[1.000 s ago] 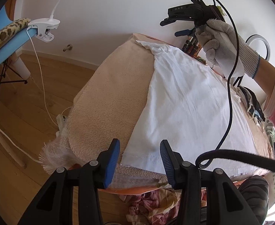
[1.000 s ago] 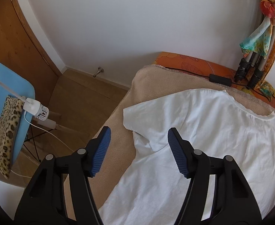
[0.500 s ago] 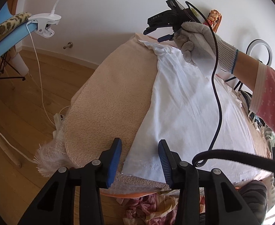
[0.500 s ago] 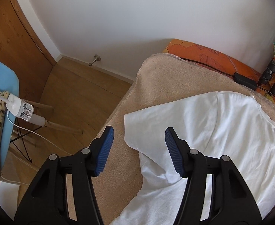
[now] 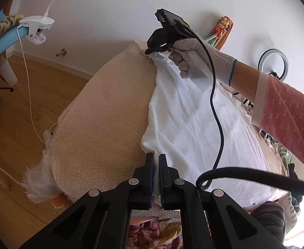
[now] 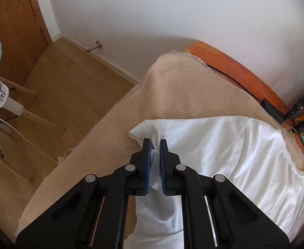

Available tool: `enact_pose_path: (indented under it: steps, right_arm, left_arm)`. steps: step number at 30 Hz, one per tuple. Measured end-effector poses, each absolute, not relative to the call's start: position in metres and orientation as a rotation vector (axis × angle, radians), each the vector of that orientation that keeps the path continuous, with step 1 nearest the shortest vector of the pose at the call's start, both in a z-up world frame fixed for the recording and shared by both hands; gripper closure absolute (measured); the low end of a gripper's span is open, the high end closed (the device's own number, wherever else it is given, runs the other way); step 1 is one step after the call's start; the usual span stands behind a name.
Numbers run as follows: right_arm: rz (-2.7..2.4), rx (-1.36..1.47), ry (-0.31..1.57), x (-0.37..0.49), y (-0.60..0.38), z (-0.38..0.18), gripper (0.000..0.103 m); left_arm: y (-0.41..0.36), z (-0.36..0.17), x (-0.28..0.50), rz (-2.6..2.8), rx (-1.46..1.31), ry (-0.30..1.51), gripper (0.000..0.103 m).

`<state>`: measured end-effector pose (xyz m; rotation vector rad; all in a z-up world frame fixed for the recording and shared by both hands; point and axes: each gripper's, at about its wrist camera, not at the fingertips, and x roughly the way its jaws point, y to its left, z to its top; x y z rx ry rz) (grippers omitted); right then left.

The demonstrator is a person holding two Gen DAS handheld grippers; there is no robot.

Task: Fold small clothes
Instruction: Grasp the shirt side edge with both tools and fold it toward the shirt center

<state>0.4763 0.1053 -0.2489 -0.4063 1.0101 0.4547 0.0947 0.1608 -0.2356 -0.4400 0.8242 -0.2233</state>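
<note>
1. White T-shirt lies spread over a beige blanket, which covers an orange patterned bed against the white wall.
2. Left tool sits at the near edge of the shirt with its blue-padded fingers pressed almost together, a fold of the white cloth pinched between them at the shirt's near left corner.
3. Right tool is likewise clamped nearly closed on a bunched fold of cloth at the sleeve, at the far end of the shirt.
4. From the left wrist view, the right tool is at the far end of the bed, held by a gloved hand; a black cable hangs from it across the shirt.
5. Wooden floor lies to the left of the bed, with a blue chair carrying a white clip.
6. Tripod legs stand at the far right by the wall.
</note>
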Motion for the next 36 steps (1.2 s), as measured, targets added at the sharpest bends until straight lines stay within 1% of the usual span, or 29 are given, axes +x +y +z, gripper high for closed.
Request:
enact_pose_path:
  steps: [8,16,22,28,29,30,32,33,34,35,36]
  right_arm:
    - [0.477,-0.256,0.917,0.474,0.057,-0.205,0.096]
    - [0.457,-0.131,0.838,0.462,-0.027,-0.170,0.097]
    - [0.380,-0.030,0.857,0.465,-0.111,-0.183,0.097]
    - [0.286,0.042,0.947,0.478,-0.161,-0.212,0.096]
    - [0.252,0.028,0.947,0.478,-0.163,-0.212,0.095]
    - [0.215,0.008,0.945,0.476,-0.167,-0.211,0.091]
    - [0.191,-0.011,0.936,0.474,-0.172,-0.208,0.090]
    - [0.197,-0.013,0.937,0.473,-0.174,-0.205,0.084]
    - [0.201,-0.015,0.932,0.470,-0.176,-0.201,0.074]
    - [0.204,-0.021,0.921,0.468,-0.177,-0.196,0.071]
    - [0.205,-0.031,0.908,0.463,-0.178,-0.190,0.070]
  left_arm:
    - [0.140,-0.197,0.080,-0.271,-0.406,0.758,0.102]
    - [0.081,-0.176,0.075,-0.371,-0.313,0.750,0.102]
    - [0.032,-0.185,0.085,-0.462,-0.248,0.813,0.102]
    - [0.002,-0.190,0.091,-0.505,-0.166,0.886,0.101]
    - [0.000,-0.188,0.091,-0.509,-0.155,0.892,0.098]
    - [-0.001,-0.186,0.089,-0.516,-0.148,0.890,0.090]
    - [-0.003,-0.179,0.083,-0.512,-0.131,0.878,0.084]
    - [-0.001,-0.177,0.079,-0.505,-0.118,0.872,0.083]
    - [0.000,-0.175,0.074,-0.496,-0.104,0.867,0.083]
    - [0.001,-0.174,0.070,-0.486,-0.090,0.863,0.083]
    - [0.003,-0.173,0.065,-0.472,-0.075,0.859,0.083]
